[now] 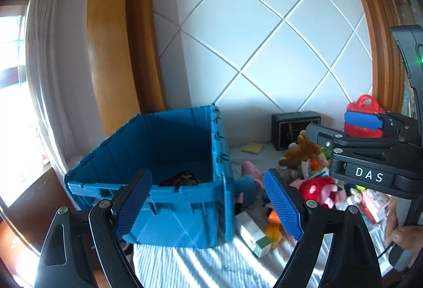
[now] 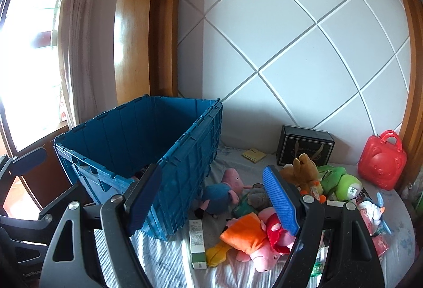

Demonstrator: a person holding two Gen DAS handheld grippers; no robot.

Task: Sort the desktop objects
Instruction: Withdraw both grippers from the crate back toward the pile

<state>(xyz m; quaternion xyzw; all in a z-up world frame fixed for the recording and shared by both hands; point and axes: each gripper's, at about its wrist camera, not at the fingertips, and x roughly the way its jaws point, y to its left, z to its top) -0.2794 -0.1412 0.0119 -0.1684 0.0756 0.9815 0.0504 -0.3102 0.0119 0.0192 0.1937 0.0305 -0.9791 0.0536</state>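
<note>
While ribbed blue crate (image 2: 169, 155) stands rigid, soft plush toys (image 2: 253, 235) heaped

Blown-out window (image 2: 29, 55) daylight at left, fisheye-bent edges.

Open-topped blue crate (image 2: 148, 155) at left, nearly empty inside, wide room from above. Tall crate wall blocking sideways passage. Toy pile (image 2: 264, 208) crowding the bed (image 2: 164, 256) at right; white carton (image 2: 197, 243) just beside the crate.
</note>
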